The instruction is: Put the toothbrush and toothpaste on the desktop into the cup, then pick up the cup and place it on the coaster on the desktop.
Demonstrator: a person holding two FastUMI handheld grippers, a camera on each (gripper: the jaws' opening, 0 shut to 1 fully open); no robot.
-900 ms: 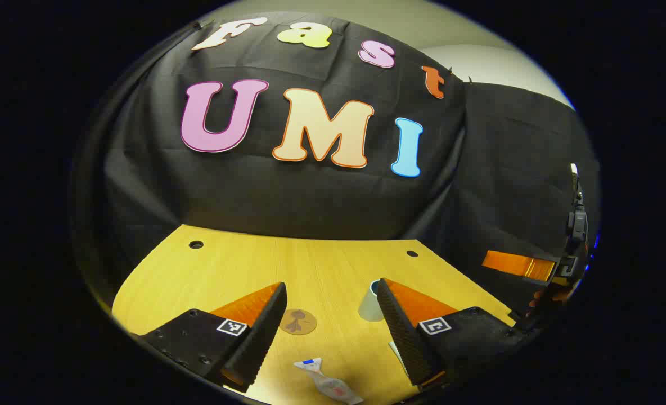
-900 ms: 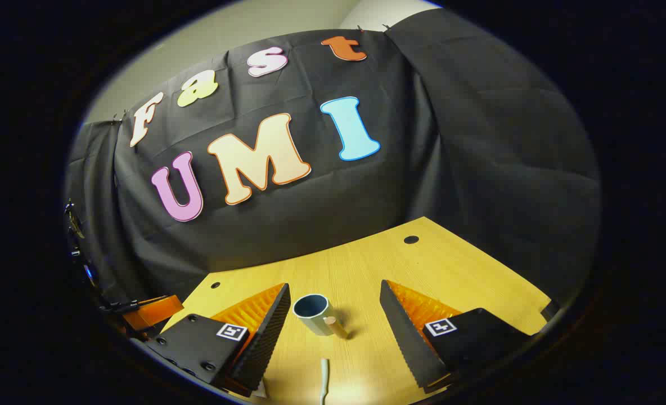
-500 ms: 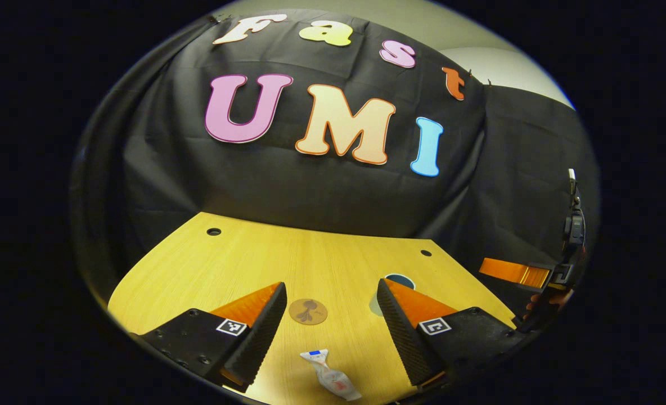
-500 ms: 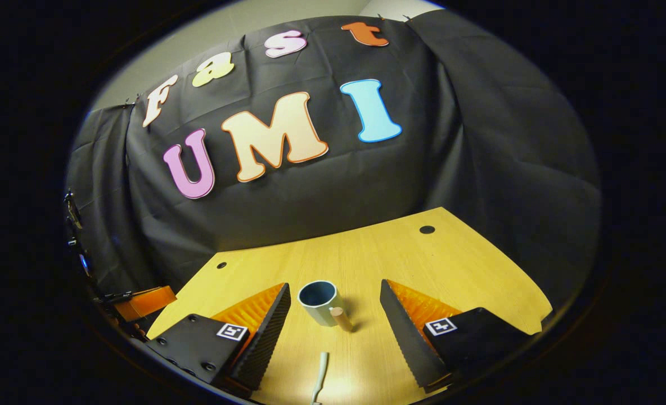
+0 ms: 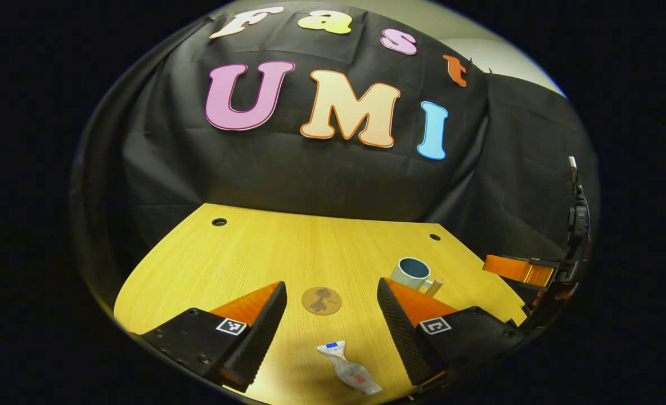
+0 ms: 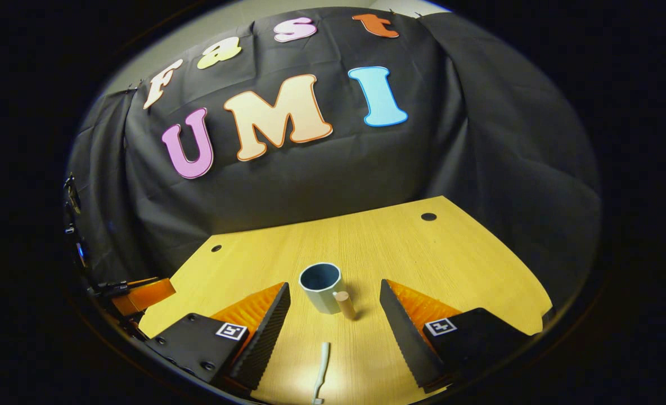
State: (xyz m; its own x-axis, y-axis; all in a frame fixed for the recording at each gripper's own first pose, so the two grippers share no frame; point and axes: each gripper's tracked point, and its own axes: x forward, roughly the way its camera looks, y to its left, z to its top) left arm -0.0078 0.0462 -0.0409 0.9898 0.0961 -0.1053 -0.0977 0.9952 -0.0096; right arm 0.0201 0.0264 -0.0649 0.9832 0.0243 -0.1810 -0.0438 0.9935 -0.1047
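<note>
Hovering over the desk point(image 5: 254, 253), the left gripper point(image 5: 330, 332) has its fingers wide apart with nothing between them. In the left gripper view the toothpaste point(image 5: 349, 370) lies flat on the desk between the fingertips, the coaster point(image 5: 321, 300) sits just beyond it, and the cup point(image 5: 411, 272) stands upright off to the right, well apart from the coaster. The right gripper point(image 6: 336, 332) is also spread open and empty. In the right gripper view the cup point(image 6: 320, 287) stands ahead between the fingers, and the toothbrush point(image 6: 322, 372) lies on the desk nearer the camera.
</note>
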